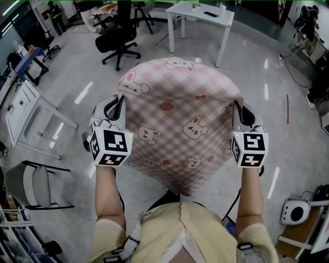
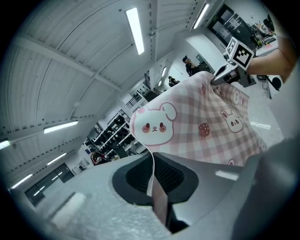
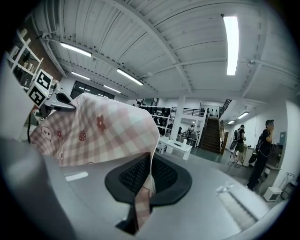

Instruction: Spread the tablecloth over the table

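Observation:
A pink checked tablecloth (image 1: 175, 113) with bunny and strawberry prints hangs spread in the air between my two grippers, bulging away from me above the floor. My left gripper (image 1: 121, 100) is shut on its left corner, and my right gripper (image 1: 238, 108) is shut on its right corner. In the left gripper view the cloth (image 2: 201, 126) runs from the shut jaws across to the right gripper (image 2: 225, 75). In the right gripper view the cloth (image 3: 103, 131) is pinched in the jaws and stretches left to the left gripper (image 3: 61, 105). A white table (image 1: 200, 13) stands far ahead.
A black office chair (image 1: 117, 41) stands ahead on the left, near the white table. A white rack (image 1: 25, 113) and a folding chair (image 1: 31, 185) are on my left. A white device (image 1: 294, 210) sits on the floor at the right. People (image 3: 262, 150) stand in the distance.

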The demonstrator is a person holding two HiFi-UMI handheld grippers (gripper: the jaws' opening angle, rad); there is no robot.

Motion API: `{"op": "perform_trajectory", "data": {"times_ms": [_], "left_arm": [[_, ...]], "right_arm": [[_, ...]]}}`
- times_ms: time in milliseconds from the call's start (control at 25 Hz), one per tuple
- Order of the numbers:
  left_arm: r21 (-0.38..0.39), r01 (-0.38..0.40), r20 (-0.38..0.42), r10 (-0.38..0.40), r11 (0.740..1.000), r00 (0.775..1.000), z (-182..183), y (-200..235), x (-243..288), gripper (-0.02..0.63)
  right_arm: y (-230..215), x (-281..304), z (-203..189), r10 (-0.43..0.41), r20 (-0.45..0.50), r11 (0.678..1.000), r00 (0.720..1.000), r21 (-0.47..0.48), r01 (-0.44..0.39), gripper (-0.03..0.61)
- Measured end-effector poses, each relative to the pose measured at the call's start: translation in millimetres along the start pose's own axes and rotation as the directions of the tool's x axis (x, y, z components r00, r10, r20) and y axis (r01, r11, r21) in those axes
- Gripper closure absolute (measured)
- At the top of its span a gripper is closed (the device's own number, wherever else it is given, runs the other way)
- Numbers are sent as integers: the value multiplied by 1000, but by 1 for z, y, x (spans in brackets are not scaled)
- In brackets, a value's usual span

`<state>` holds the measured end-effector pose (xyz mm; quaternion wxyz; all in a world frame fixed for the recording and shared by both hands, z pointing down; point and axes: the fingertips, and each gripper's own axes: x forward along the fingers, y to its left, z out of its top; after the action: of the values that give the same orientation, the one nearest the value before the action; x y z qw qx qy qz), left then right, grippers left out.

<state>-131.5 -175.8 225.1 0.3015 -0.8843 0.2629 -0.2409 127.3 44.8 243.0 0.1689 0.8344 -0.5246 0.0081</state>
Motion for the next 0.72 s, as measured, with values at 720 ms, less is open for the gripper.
{"op": "perform_trajectory", "data": {"times_ms": [720], "left_arm": [[-8, 64, -184, -64, 998, 981, -38, -4, 231, 603]], "right_arm": [[-44, 226, -66, 92, -158, 994, 983, -49, -101, 566]]}}
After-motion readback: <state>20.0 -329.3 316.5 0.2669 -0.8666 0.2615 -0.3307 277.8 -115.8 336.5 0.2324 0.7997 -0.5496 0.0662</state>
